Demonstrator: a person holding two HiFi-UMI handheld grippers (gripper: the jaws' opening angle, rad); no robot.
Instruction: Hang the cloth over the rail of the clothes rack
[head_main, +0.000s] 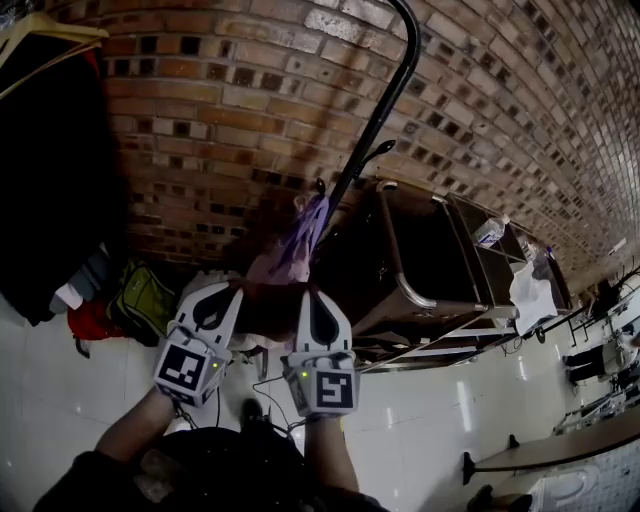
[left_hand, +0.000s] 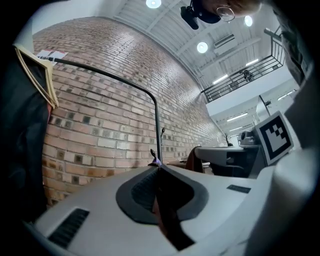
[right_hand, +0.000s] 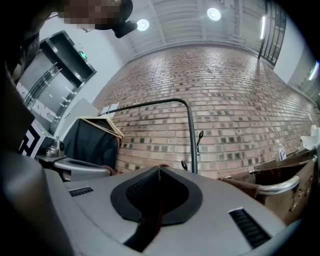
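Head view: left gripper (head_main: 228, 292) and right gripper (head_main: 312, 296) sit side by side with the dark brown cloth (head_main: 268, 312) bunched between them, just short of the clothes rack's black pole (head_main: 375, 120). It alone shows a purple item (head_main: 303, 238) dangling on the pole. Each gripper view shows its jaws pinched tight on a cloth strip, and only these show the horizontal rail (left_hand: 100, 74) overhead, reaching a wooden hanger (left_hand: 37, 70).
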